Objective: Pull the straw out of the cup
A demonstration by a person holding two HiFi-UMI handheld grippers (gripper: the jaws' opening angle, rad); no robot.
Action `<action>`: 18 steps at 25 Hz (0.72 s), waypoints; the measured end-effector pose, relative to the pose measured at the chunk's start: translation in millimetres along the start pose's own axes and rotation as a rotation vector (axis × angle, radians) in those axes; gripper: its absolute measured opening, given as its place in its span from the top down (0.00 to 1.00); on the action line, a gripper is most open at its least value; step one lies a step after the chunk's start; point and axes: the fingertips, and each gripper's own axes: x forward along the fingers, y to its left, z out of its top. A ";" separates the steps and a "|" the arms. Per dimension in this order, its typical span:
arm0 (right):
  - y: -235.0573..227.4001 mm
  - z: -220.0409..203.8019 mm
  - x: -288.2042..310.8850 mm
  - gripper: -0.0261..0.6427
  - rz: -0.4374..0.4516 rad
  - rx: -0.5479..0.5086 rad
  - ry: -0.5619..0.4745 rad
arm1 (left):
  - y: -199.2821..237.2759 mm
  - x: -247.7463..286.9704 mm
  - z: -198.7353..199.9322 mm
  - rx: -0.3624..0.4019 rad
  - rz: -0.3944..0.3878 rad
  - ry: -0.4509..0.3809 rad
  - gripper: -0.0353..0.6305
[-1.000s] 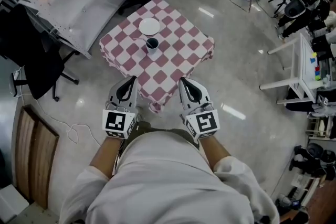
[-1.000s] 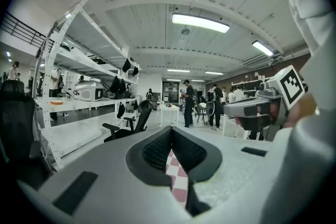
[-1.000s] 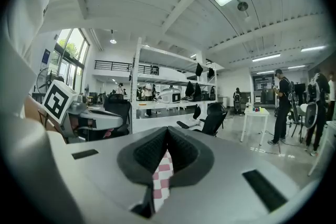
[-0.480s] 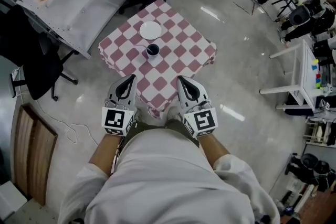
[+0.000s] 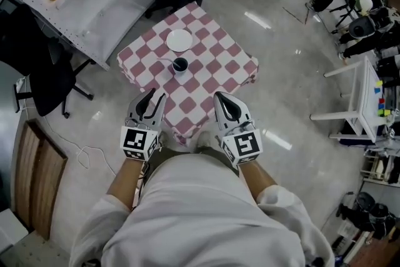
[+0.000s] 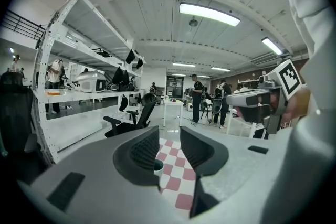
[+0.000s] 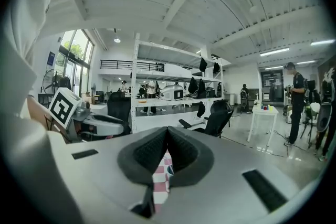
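Left gripper [image 5: 155, 95] jaws are now standing apart, after being together a second ago. Right gripper [image 5: 221, 99] jaws are staying pressed together, empty. Straw [image 5: 166, 60] is still sitting in cup [image 5: 180, 64] on checkered worktop [image 5: 212, 75], well ahead of both.

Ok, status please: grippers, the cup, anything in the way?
Left gripper open, empty; right gripper shut, empty. Cup upright on checkered table, beyond both grippers; straw too small to tell. White plate behind cup, not in the way.
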 end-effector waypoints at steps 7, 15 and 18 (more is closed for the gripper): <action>-12.9 -6.6 -1.9 0.96 -0.017 0.002 0.019 | 15.3 15.6 -10.9 -0.032 0.009 0.021 0.75; -26.7 -15.9 -12.9 0.96 -0.055 0.005 0.053 | 35.5 54.6 -44.2 -0.082 0.016 0.081 0.75; -34.4 -19.1 -17.0 0.96 -0.075 0.008 0.060 | 44.7 72.5 -60.4 -0.097 0.019 0.112 0.75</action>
